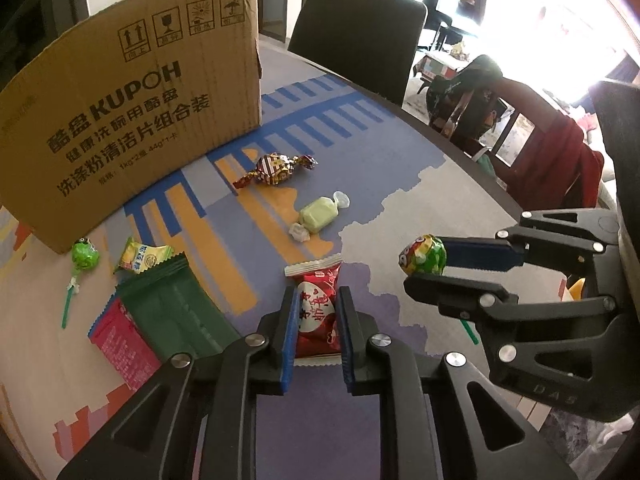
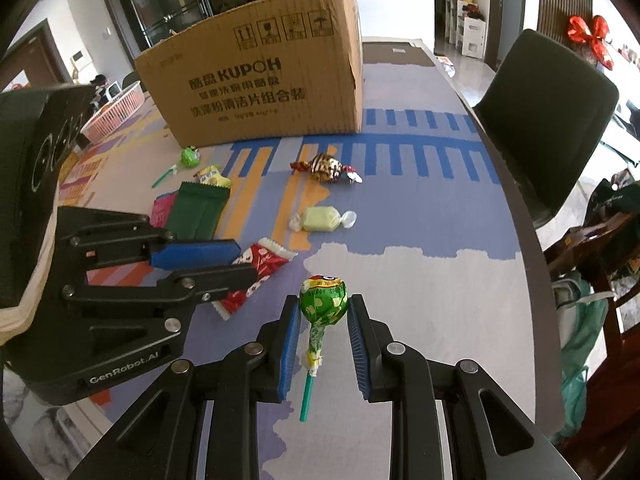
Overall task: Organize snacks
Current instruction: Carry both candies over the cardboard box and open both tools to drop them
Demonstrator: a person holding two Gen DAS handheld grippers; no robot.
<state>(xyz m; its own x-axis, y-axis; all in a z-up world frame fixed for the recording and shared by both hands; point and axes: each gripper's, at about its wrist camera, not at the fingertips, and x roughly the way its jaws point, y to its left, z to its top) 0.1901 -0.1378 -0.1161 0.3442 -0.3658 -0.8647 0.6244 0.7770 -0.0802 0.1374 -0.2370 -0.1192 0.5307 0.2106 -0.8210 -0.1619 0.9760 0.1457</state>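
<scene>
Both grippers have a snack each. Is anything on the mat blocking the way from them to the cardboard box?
Nothing upright does. Only flat sweets lie between: the pale green candy and gold-wrapped candy, easily passed over. The left gripper holds the red packet, the right gripper the lollipop. The cardboard box wall must be cleared.

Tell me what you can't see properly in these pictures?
- Inside of the cardboard box: both views show only its outer walls.
- Pink packet: left wrist view, the green packet covers part of it.
- Red snack packet: left wrist view, the left tool hides its sides.
- Small print on the lollipop wrapper: right wrist view, too small to read.
</scene>
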